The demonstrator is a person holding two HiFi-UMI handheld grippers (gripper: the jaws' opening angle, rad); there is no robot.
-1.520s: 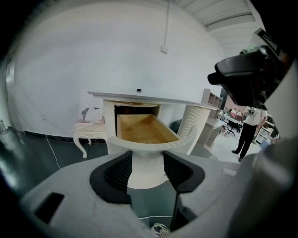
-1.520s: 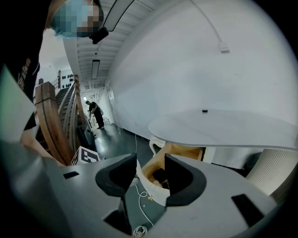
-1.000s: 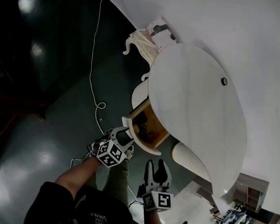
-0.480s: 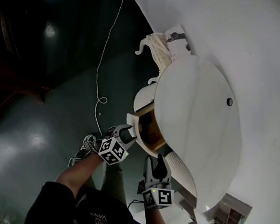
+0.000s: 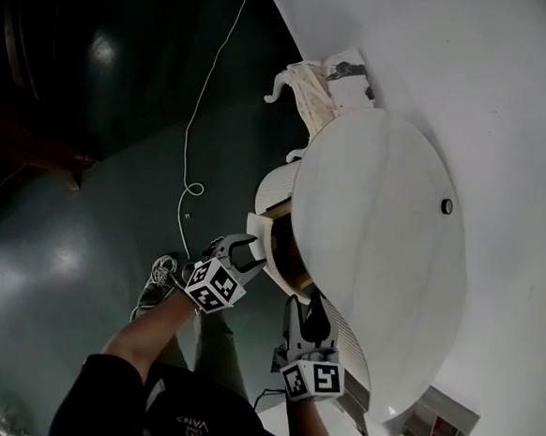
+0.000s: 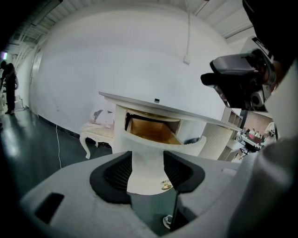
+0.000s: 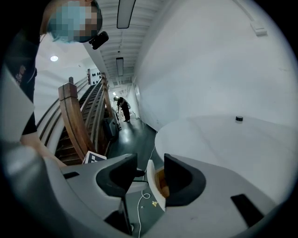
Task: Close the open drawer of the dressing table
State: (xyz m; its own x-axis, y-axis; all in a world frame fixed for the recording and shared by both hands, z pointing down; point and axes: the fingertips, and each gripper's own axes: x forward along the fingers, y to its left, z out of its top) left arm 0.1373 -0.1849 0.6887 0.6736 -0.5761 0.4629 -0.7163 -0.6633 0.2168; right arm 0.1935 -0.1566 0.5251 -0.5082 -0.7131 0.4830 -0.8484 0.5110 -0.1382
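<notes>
The white dressing table (image 5: 376,230) has a round top, and its drawer (image 5: 273,245) stands part open with a wooden inside (image 6: 153,130). In the head view my left gripper (image 5: 249,255) is open right at the white drawer front; whether it touches I cannot tell. In the left gripper view that front (image 6: 146,160) and its gold handle (image 6: 166,186) fill the gap of the left gripper (image 6: 146,171). My right gripper (image 5: 306,305) is open just below the drawer, by the table's ribbed side. Between the jaws of the right gripper (image 7: 150,178) shows the drawer front's edge (image 7: 152,185).
A white cable (image 5: 200,131) trails over the dark floor. A carved white stool (image 5: 302,83) stands beyond the table by the wall. A small black thing (image 5: 446,206) lies on the tabletop. A wooden staircase (image 7: 74,121) and a distant person (image 7: 124,108) are off to the side.
Both grippers have moved toward the table. The drawer shows less of its wooden inside than a second ago, and the left gripper has stayed at its front.
</notes>
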